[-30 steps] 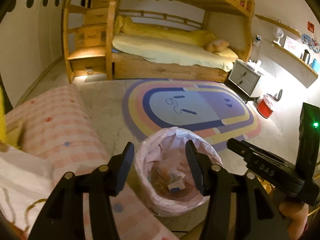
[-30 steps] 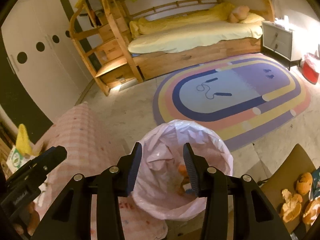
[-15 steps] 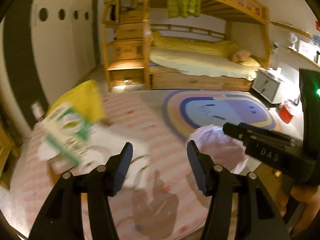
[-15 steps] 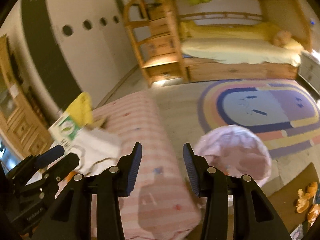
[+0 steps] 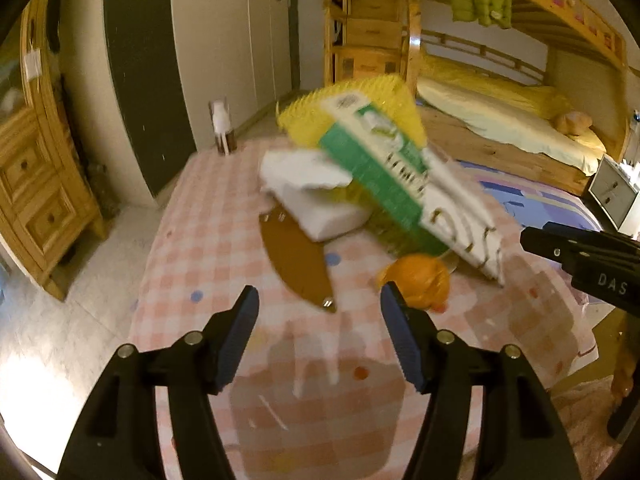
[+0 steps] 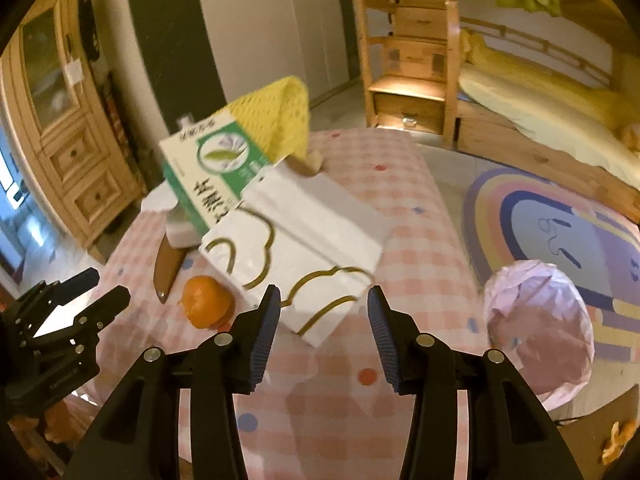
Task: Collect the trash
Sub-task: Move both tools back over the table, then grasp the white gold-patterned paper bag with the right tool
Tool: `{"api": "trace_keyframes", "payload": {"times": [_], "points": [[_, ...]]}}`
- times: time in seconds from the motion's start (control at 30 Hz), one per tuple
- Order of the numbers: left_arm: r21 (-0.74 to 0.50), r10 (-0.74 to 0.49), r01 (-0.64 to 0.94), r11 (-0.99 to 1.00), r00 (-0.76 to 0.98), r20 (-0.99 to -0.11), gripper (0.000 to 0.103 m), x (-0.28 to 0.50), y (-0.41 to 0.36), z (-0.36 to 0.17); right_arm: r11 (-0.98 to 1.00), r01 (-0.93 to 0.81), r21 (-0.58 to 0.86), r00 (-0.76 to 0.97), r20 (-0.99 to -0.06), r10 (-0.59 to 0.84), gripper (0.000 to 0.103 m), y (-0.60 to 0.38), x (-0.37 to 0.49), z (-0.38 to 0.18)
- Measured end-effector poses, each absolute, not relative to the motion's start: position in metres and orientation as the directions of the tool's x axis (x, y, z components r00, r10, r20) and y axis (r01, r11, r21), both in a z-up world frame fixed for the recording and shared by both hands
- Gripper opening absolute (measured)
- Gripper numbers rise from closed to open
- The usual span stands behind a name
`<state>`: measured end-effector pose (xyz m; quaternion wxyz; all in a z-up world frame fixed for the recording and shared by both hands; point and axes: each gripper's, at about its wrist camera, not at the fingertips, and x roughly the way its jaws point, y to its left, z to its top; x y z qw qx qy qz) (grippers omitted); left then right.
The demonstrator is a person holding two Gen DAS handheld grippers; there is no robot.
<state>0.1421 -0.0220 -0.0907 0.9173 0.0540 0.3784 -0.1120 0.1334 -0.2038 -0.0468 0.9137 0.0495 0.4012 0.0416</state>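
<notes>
A pile of trash lies on the pink checked table [image 5: 192, 240] [image 6: 400, 216]: a green and white carton [image 5: 372, 176] [image 6: 208, 176], a yellow foam net [image 5: 340, 108] [image 6: 276, 112], a white paper bag with gold lines [image 6: 304, 252] [image 5: 464, 216], white foam pieces [image 5: 320, 200], a brown knife-shaped piece [image 5: 300, 268] [image 6: 166, 264] and an orange peel [image 5: 420, 280] [image 6: 208, 300]. My left gripper [image 5: 320, 344] is open and empty, just short of the brown piece and the peel. My right gripper [image 6: 320, 340] is open and empty at the near edge of the white bag.
A bin lined with a pink bag [image 6: 540, 328] stands on the floor right of the table. A bunk bed [image 5: 500, 92], a rainbow rug [image 6: 560, 224], a wooden cabinet [image 5: 36, 184] and a white wardrobe [image 6: 280, 20] surround the table. More orange peel [image 6: 620, 436] lies low right.
Both grippers have swung left, away from the pink bin and over the table. The trash pile has come into view in front of them. Both stayed open.
</notes>
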Motion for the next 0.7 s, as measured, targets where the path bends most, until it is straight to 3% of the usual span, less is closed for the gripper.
{"api": "trace_keyframes", "payload": {"times": [0.17, 0.33, 0.47, 0.7], "points": [[0.032, -0.155, 0.248, 0.968, 0.696, -0.701, 0.063, 0.151, -0.019, -0.089, 0.991, -0.107, 0.080, 0.634, -0.762, 0.130, 0.052, -0.183, 0.144, -0.060], [0.024, -0.163, 0.248, 0.969, 0.706, -0.689, 0.063, 0.158, -0.024, -0.082, 0.992, -0.121, 0.044, 0.666, -0.737, 0.114, 0.053, -0.185, 0.157, -0.050], [0.049, -0.160, 0.254, 0.966, 0.736, -0.658, 0.063, 0.165, -0.030, -0.076, 0.989, -0.144, 0.046, 0.660, -0.740, 0.131, 0.053, -0.194, 0.175, -0.049], [0.010, -0.201, 0.283, 0.959, 0.705, -0.680, 0.063, 0.179, -0.046, -0.078, 0.970, -0.232, 0.074, 0.622, -0.755, 0.207, 0.053, -0.199, 0.199, -0.059]]}}
